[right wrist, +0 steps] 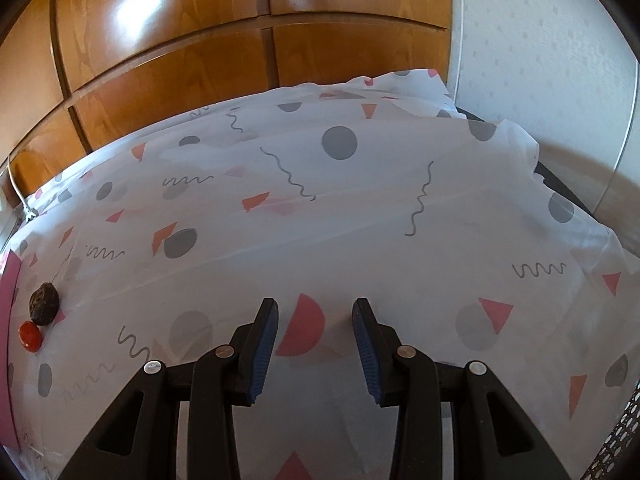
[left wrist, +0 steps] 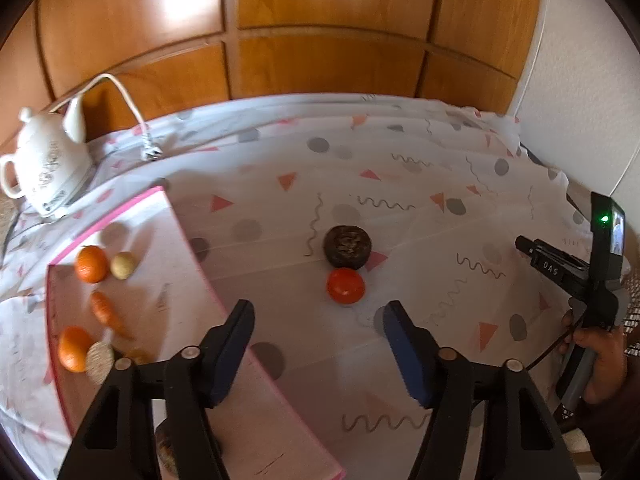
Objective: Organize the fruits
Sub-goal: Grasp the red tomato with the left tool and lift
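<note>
A red tomato lies on the patterned tablecloth, touching a dark round fruit just behind it. Both also show at the far left of the right wrist view, the tomato and the dark fruit. My left gripper is open and empty, just short of the tomato. A pink-edged tray at the left holds two oranges, a small pale fruit, a carrot and a pale speckled piece. My right gripper is open and empty over bare cloth.
A white kettle with a cord and plug stands at the back left. Wooden cabinet doors rise behind the table. The right hand-held gripper body is at the table's right edge. A white wall is at the right.
</note>
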The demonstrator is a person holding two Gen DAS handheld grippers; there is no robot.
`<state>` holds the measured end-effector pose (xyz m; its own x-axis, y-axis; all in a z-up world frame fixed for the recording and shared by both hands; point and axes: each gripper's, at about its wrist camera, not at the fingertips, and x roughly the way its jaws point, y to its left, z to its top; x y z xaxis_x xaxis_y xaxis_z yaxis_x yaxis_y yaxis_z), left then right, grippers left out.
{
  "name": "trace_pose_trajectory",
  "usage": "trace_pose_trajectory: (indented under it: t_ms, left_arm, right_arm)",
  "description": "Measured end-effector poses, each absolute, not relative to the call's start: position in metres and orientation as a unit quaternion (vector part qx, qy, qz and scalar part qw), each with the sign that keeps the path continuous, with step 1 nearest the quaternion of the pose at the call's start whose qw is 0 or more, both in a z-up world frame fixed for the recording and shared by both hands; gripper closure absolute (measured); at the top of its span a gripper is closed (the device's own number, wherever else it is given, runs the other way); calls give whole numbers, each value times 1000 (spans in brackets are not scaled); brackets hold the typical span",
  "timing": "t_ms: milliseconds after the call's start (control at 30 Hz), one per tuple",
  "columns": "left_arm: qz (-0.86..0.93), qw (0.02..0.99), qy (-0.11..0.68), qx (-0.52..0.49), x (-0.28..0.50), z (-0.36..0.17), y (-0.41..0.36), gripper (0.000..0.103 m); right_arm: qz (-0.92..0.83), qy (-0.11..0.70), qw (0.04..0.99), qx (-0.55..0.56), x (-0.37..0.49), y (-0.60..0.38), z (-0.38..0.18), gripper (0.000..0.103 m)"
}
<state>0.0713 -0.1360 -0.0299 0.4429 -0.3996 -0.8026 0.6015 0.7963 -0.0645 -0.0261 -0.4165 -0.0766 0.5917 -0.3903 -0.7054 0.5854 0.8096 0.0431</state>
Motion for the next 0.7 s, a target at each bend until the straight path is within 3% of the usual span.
trace_pose_trajectory:
  t_ms: [200, 367, 567, 700]
  left_arm:
    - [-303, 824, 462, 123, 87, -48, -160, 51]
    - [-296, 815, 479, 135, 96, -61, -174, 52]
    - [-286, 807, 493, 154, 106, -76, -186, 52]
    - [-280, 805, 498, 161, 108, -85, -191, 65]
  right_arm:
    - [-286, 354, 878, 149, -30, -426, -77, 64]
    - [-282, 352, 880, 150, -30, -426, -77, 57]
    - [-280, 350, 881, 152, -30, -425, -77, 56]
    - [-279, 349, 881, 155, -30, -425, -77, 56]
